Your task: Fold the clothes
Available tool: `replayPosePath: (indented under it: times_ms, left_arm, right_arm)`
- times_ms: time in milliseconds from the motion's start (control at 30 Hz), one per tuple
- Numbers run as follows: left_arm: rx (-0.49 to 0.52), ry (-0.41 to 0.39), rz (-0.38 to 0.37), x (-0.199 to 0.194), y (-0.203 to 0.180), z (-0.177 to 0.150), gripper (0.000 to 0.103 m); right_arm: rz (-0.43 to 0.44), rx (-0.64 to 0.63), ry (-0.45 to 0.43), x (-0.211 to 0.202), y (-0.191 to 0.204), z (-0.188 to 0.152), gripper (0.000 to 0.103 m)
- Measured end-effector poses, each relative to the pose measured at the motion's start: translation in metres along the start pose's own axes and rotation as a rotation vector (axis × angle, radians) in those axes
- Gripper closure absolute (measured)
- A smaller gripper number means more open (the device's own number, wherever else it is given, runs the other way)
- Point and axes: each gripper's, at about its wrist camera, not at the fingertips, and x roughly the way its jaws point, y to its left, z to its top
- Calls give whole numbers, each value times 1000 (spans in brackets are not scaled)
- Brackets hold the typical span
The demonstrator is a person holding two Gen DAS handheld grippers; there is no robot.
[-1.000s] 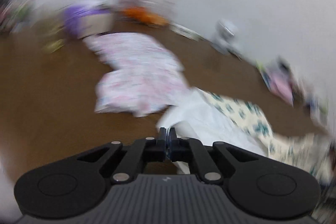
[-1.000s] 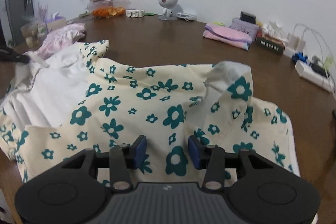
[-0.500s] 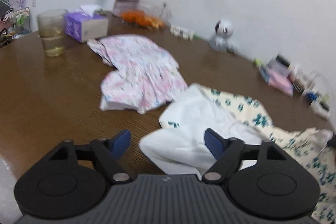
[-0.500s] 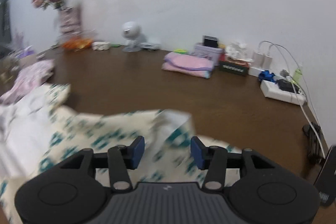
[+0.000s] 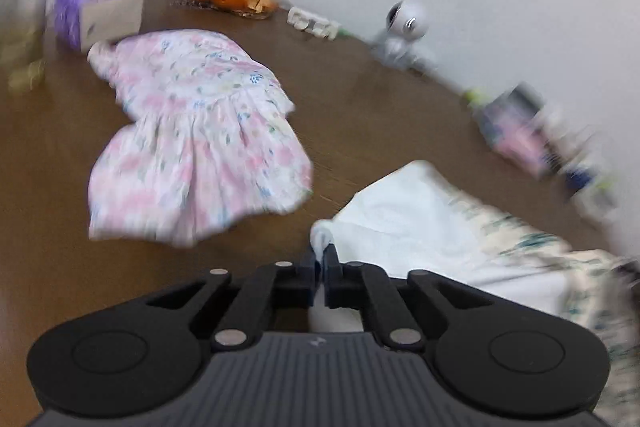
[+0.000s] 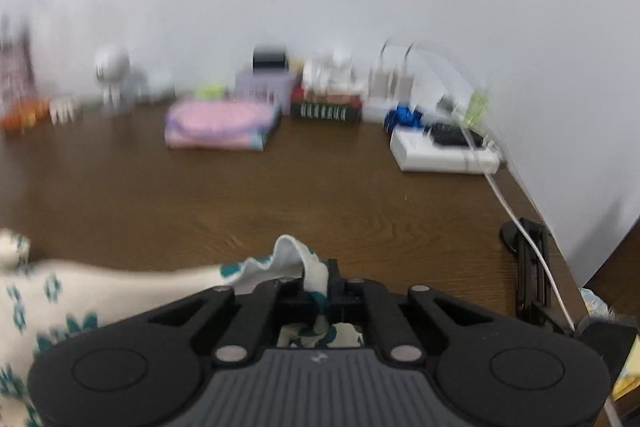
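Now that both grippers have just been closing, each one pinches cloth. My left gripper (image 5: 320, 259) is closed on a white fold at the edge of the shirt (image 5: 420, 227); half a second ago its jaws stood wide apart with that white part between them. My right gripper (image 6: 318, 281) is closed on a corner with green flowers of the same shirt (image 6: 100, 291); before, its jaws were apart above the cloth and held nothing.

The shirt lies on the brown bench (image 5: 48, 155). In the left view it spreads from my gripper toward 3 o'clock. In the right view it stretches from my gripper toward 9 o'clock, and the held corner stands up a little above the bench.

The pink dress (image 5: 192, 147) lies at 11 o'clock from the left gripper, apart from the shirt and not touched. A folded pink cloth (image 6: 220, 125) sits at the far side of the bench, at 11 o'clock from the right gripper; it looks finished.

I think this means the grasping step is done and the shirt is now held at two ends. Next it probably needs to be lifted and pulled flat before any fold, because the middle seems crumpled. Both views are blurred, so I cannot tell how deep each grip is.
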Motion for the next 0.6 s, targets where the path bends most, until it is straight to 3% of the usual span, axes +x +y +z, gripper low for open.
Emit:
replayPosePath:
  times_ms: [33, 67, 100, 200, 267, 367, 467, 600]
  left_arm:
    - [17, -1, 45, 6, -6, 3, 84]
    - [41, -7, 65, 5, -11, 4, 81]
    - [57, -31, 51, -6, -13, 1, 75]
    - [131, -98, -65, -55, -21, -19, 57]
    - [240, -101, -183, -90, -30, -45, 55]
    - [427, -49, -281, -113, -38, -87, 49]
    - [537, 0, -173, -114, -38, -113, 47]
    - [701, -34, -151, -115, -36, -130, 47]
  right_arm:
    - [-6, 7, 9, 2, -4, 0, 85]
    - [-11, 14, 17, 4, -8, 1, 65]
    - [-22, 14, 22, 1, -10, -1, 59]
    - [12, -51, -57, -55, -1, -23, 53]
    - [129, -88, -76, -93, 7, -50, 51]
    - [324, -142, -28, -131, 18, -96, 55]
    - [388, -146, 32, -147, 24, -135, 61]
    - [392, -120, 75, -156, 12, -167, 61]
